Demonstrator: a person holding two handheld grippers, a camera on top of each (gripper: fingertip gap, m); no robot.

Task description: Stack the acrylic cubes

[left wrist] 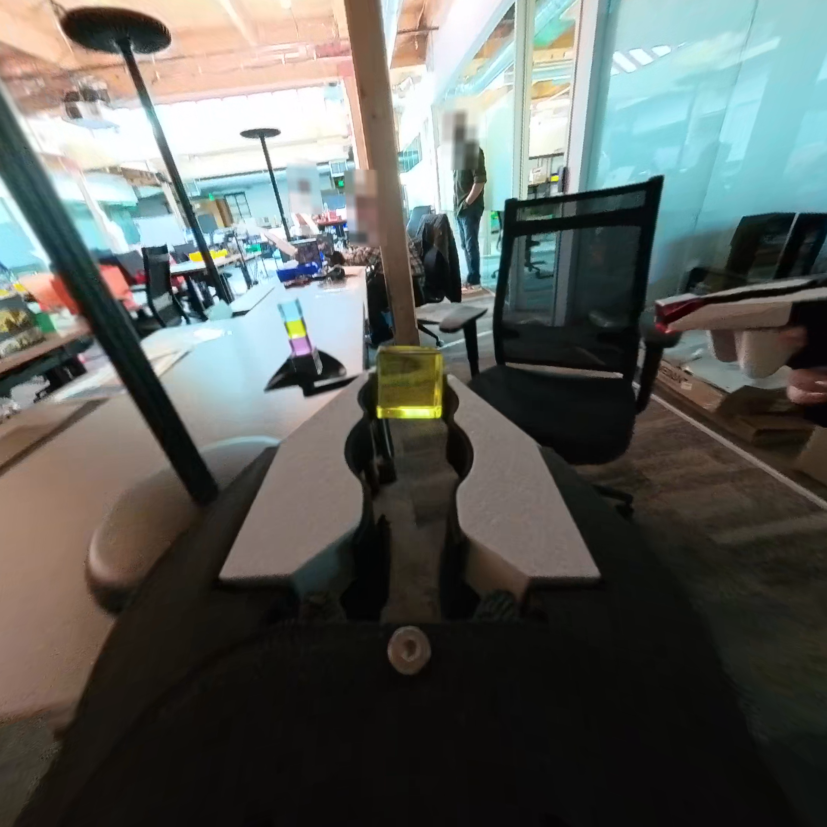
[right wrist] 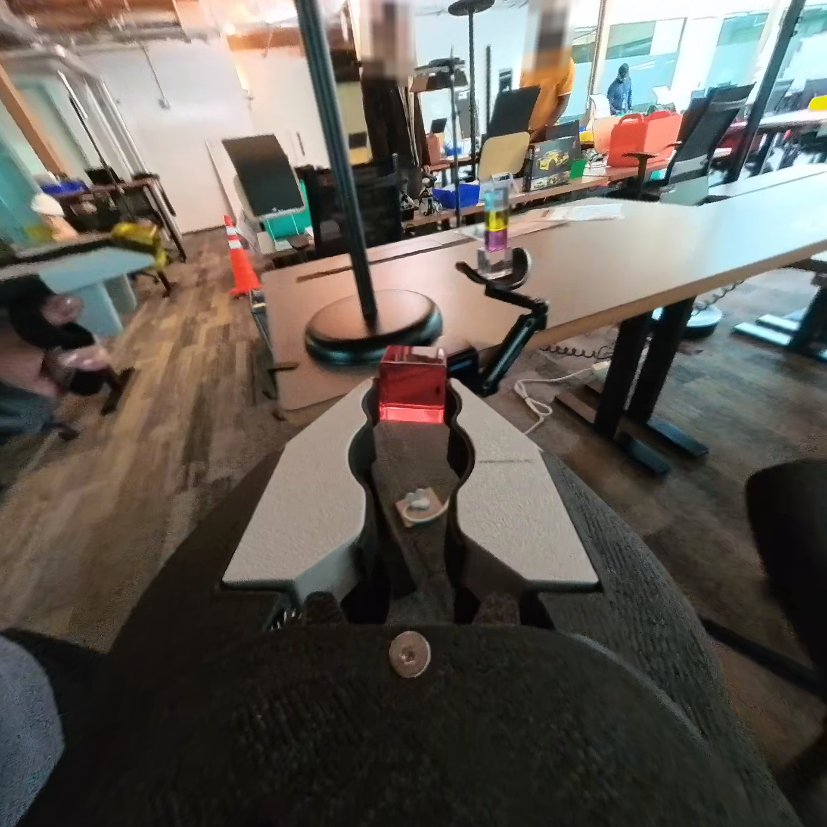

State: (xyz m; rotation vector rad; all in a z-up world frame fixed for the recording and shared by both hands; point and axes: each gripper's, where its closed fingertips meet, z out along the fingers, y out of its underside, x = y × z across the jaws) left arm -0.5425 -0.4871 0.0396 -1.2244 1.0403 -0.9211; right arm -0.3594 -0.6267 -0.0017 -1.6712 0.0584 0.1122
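- a clear yellow cube [left wrist: 410, 385] is clamped between the pads of the left gripper [left wrist: 410, 394], held level in the air beside the table [left wrist: 232, 358].
- a clear red cube [right wrist: 412, 385] is gripped likewise by the right gripper [right wrist: 412, 394], held above the floor, pointing at the lamp base [right wrist: 373, 323].
- an upright stack of coloured cubes [right wrist: 496, 223] stands on the table, well apart.

Open office/lab: desks [right wrist: 626, 250], mesh chairs [left wrist: 577, 286]

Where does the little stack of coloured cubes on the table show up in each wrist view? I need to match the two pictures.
Left wrist view: stack of coloured cubes, left of centre at mid-height, on the black curved stand, just up-left of the held yellow cube.
Right wrist view: same stack, right of centre in the upper half, beyond the held red cube.
Shared landmark: the black pole standing left of the stack.
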